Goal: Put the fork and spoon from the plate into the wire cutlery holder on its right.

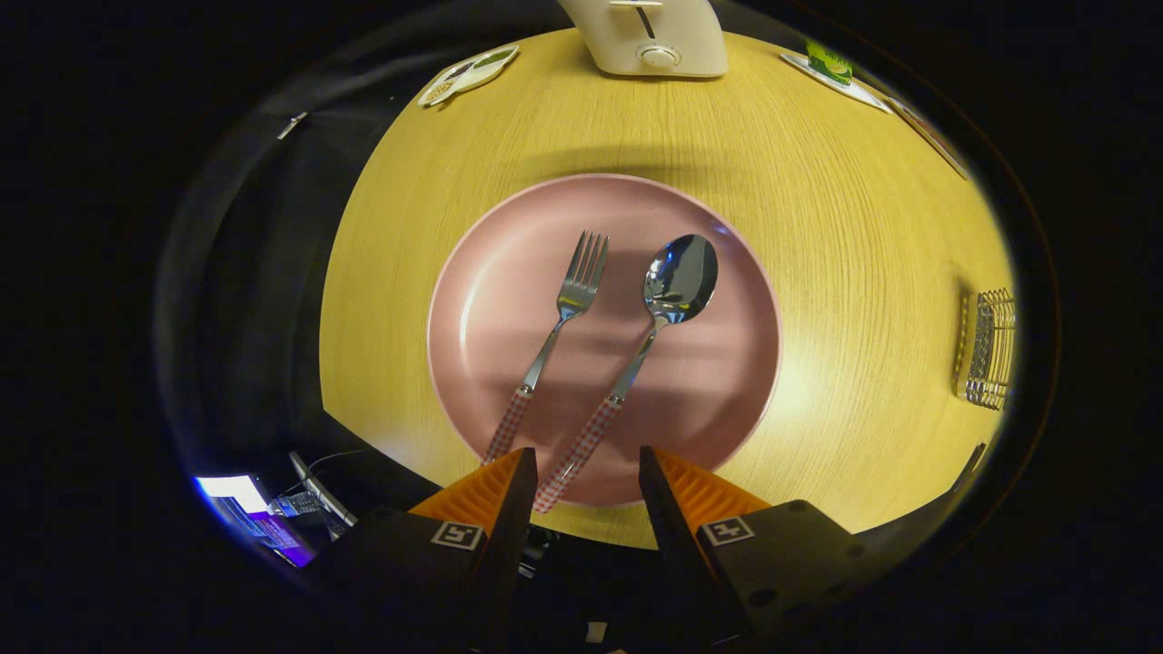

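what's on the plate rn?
On the pink plate lie a fork and, to its right, a spoon, handles toward the open gripper. The spoon's handle end pokes between the gripper's fingers. The plate surface beneath the cutlery is hidden.

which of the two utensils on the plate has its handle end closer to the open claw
The spoon: its checked handle reaches between the claw fingers, while the fork lies to its left on the pink plate.

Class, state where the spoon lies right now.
The spoon lies on the pink plate, right of the fork, its handle end between the open gripper's jaws.
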A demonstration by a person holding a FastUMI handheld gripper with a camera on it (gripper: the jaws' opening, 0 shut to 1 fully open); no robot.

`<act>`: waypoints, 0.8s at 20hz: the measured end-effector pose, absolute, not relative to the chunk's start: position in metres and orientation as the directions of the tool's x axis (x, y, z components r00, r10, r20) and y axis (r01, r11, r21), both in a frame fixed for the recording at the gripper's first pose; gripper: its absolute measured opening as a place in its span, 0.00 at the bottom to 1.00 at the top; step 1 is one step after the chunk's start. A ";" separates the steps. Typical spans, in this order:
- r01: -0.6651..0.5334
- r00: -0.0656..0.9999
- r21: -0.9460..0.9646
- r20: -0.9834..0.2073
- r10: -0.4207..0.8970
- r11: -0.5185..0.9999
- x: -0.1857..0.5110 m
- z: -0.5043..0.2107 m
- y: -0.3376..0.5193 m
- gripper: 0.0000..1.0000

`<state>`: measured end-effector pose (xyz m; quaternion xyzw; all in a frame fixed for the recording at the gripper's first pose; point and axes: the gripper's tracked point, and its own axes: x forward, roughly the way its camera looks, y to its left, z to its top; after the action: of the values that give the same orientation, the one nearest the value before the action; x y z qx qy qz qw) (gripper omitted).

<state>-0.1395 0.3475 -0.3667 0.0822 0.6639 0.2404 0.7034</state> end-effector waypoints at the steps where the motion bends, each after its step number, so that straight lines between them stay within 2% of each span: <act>1: -0.229 -0.002 0.429 -0.898 0.441 0.874 -0.140 -0.370 0.348 0.72; 4: -0.214 -0.038 0.418 -0.907 0.420 0.883 -0.147 -0.381 0.350 0.50; 5: -0.206 -0.051 0.427 -0.903 0.426 0.880 -0.149 -0.382 0.351 0.39; 8: -0.203 -0.044 0.455 -0.889 0.456 0.867 -0.143 -0.380 0.345 0.18; 9: -0.199 -0.037 0.450 -0.891 0.453 0.870 -0.139 -0.378 0.340 0.14; 12: -0.172 -0.035 0.474 -0.879 0.475 0.864 -0.134 -0.371 0.331 0.14; 16: -0.193 0.002 0.515 -0.851 0.525 0.835 -0.126 -0.347 0.314 0.14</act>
<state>-0.1255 0.3139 -0.3467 0.1265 0.6576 0.2578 0.6965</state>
